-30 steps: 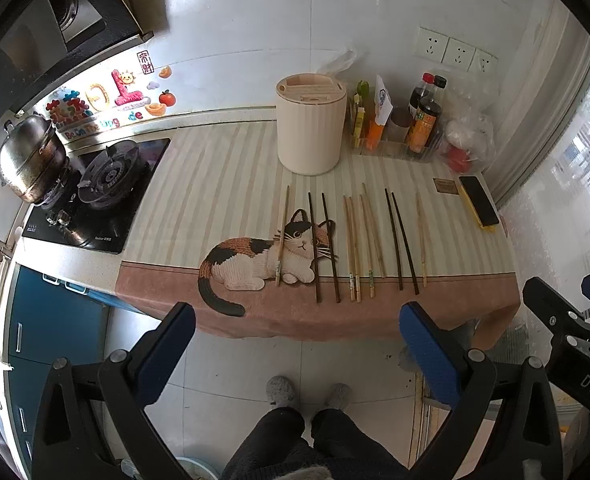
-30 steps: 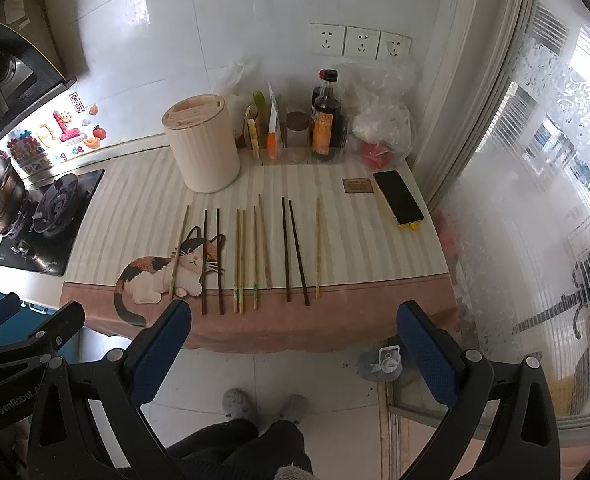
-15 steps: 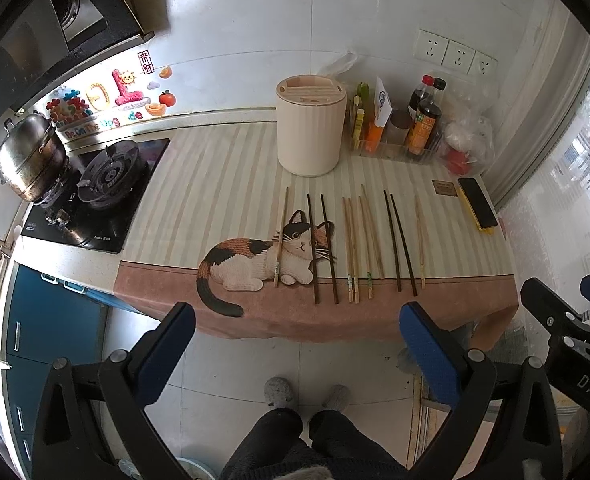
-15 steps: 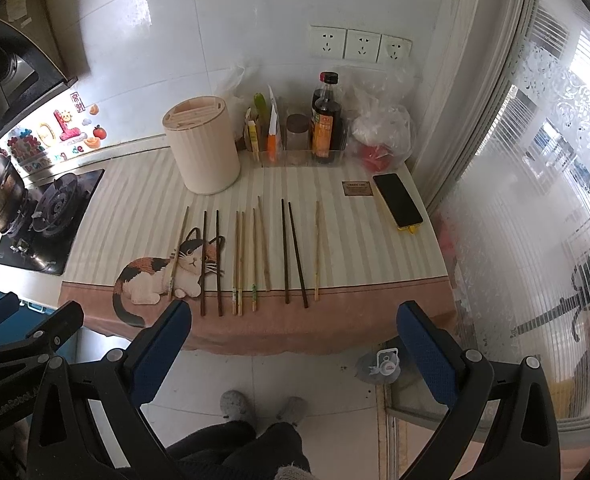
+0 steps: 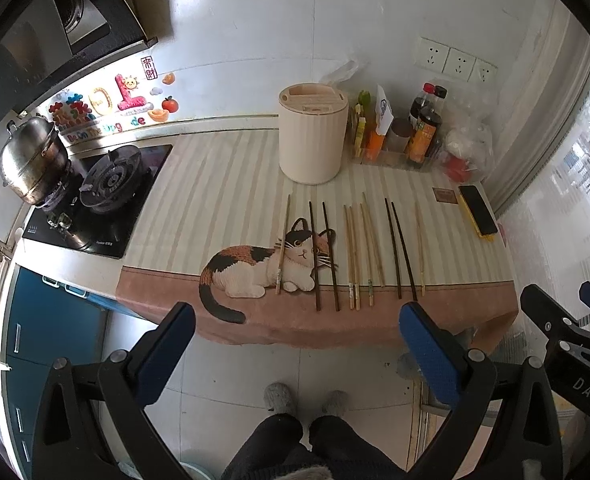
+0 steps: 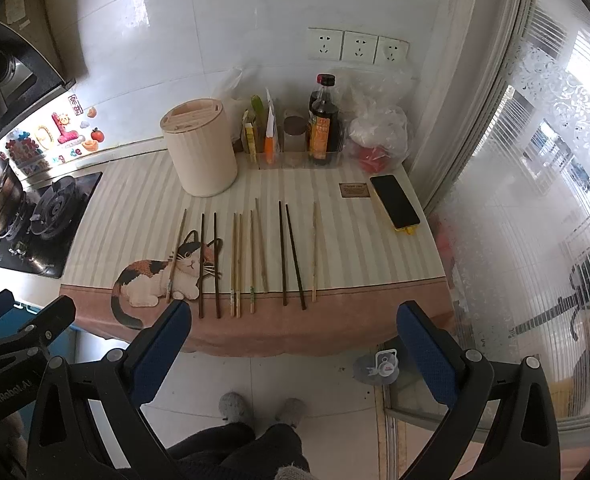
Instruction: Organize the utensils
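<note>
Above the floor, in front of the counter: both grippers hang in the air, short of the counter's near edge, with nothing between their fingers.
Left gripper (image 5: 297, 344): jaws spread wide, blue pads empty; it hovers over the tiled floor, facing the counter.
Right gripper (image 6: 293, 342): jaws likewise wide apart and empty; its black frame shows at the right edge of the left wrist view.
Person: dark trouser legs and grey slippers (image 6: 235, 404) stand on the floor below the grippers.
Chopsticks (image 6: 251, 256): ten sticks lie side by side on the cloth, running from the front edge toward the wall, none touched by a gripper.
Dark pairs: one dark pair (image 5: 323, 256) lies across the cat's head, a second dark pair (image 5: 401, 250) lies further right.
Light sticks: a single pale stick (image 5: 283, 244) lies leftmost, over the cat's body; four pale ones sit between the dark pairs; one more lies at the far right.
Tablecloth (image 5: 223, 196): striped cream with a pink border and a calico cat picture (image 5: 255, 266).
Chopstick holder (image 5: 313, 136): cream cylinder with a slotted lid, upright behind the row, apart from the sticks.
Condiments: soy sauce bottle (image 6: 323, 120) and small packets in a clear tray by the wall.
Phone (image 6: 395, 202): face up at the counter's right end.
Stove (image 5: 107, 196): gas hob to the left, steel pot (image 5: 31, 160) on the far burner.
</note>
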### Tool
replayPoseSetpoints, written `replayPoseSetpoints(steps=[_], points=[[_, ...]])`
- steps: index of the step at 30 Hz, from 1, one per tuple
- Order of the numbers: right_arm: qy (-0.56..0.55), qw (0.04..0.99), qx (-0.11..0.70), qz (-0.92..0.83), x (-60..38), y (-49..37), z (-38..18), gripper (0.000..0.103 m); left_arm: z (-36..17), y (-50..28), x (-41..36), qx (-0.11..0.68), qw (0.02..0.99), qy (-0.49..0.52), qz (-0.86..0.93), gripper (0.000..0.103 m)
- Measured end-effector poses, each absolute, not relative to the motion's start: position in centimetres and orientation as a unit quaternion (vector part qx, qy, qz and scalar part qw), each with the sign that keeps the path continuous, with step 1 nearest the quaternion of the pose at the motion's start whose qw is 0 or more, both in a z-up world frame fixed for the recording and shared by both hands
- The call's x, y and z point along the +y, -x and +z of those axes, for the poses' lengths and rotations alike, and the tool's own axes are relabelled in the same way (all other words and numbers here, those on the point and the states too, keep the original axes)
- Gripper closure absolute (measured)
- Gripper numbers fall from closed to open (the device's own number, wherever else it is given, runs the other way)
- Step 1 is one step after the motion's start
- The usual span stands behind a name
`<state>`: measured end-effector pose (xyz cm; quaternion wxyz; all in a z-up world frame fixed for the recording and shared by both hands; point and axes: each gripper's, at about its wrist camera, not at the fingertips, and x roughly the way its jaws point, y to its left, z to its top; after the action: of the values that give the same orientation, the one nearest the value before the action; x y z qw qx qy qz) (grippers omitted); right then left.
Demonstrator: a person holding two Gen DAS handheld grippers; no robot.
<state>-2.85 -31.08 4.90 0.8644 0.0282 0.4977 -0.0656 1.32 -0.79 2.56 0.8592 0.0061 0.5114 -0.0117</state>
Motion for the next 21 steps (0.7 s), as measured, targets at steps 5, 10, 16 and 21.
replayPoseSetpoints(steps=[5,10,16,21], points=[[-0.031,0.865,0.497,-0.067,-31.3,2.8,5.0,0.0,2.9,-2.5,-1.6,0.51,0.86,-0.007,-0.012,0.0],[-0.03,0.865,0.496,-0.07,-31.3,2.7,5.2,0.0,1.9,-0.8,0.0,0.507,0.862,-0.005,-0.013,0.0],[-0.029,0.866,0.494,-0.071,-31.2,2.8,5.2,0.0,1.9,-0.7,-0.1,0.505,0.863,-0.005,-0.013,0.0],[-0.028,0.866,0.494,-0.071,-31.2,2.8,5.2,0.0,1.9,-0.6,-0.1,0.505,0.863,-0.006,-0.013,0.0]])
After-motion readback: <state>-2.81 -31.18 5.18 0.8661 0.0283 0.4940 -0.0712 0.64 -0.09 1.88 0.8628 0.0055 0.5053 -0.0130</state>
